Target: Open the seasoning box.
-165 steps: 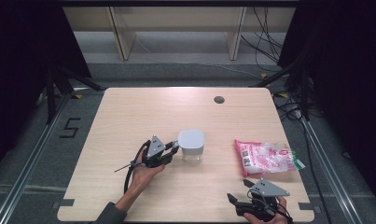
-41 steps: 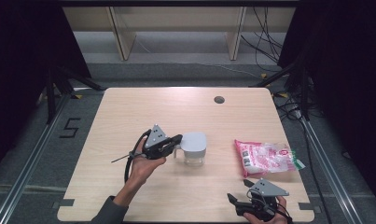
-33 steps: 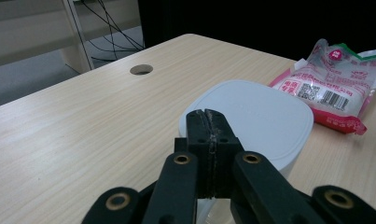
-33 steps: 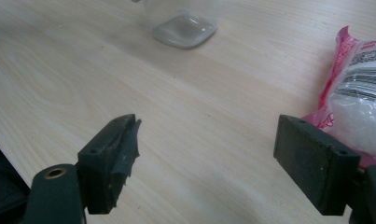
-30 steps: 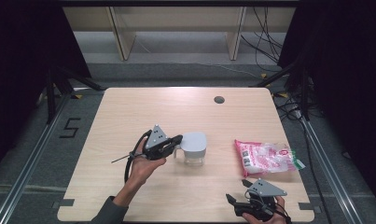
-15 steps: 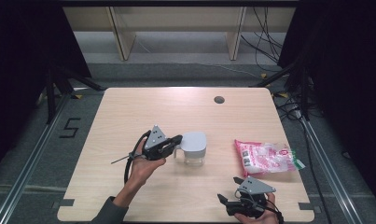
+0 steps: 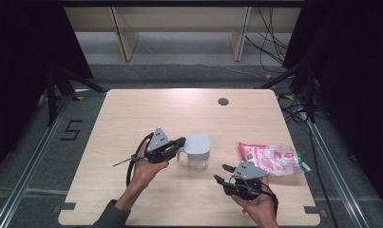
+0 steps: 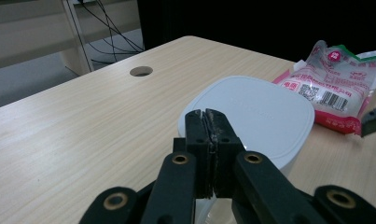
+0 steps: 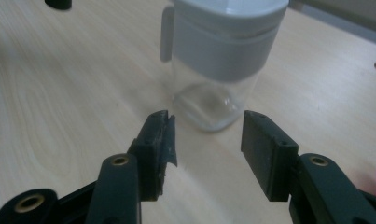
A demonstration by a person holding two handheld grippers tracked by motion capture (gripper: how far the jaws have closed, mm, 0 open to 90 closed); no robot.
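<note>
A clear container (image 7: 197, 149) with a grey-white lid (image 8: 255, 116) and a side handle (image 9: 167, 32) stands upright near the middle of the table. My left gripper (image 7: 182, 141) is shut, its tips (image 8: 207, 114) against the lid's near edge above the handle; nothing shows between the pads. From the front right, my right gripper (image 7: 221, 173) points at the container's clear base (image 9: 209, 109). It (image 9: 206, 126) is open, a short way off, with nothing between its jaws.
A pink and white snack bag (image 7: 272, 159) lies flat to the right of the container, also seen in the left gripper view (image 8: 337, 88). A round cable hole (image 7: 223, 101) sits near the table's far edge. The wooden tabletop (image 7: 132, 114) spreads left and behind.
My right gripper has moved left and forward, toward the container. The left gripper and the container have held still over the last second; earlier the container shifted slightly.
</note>
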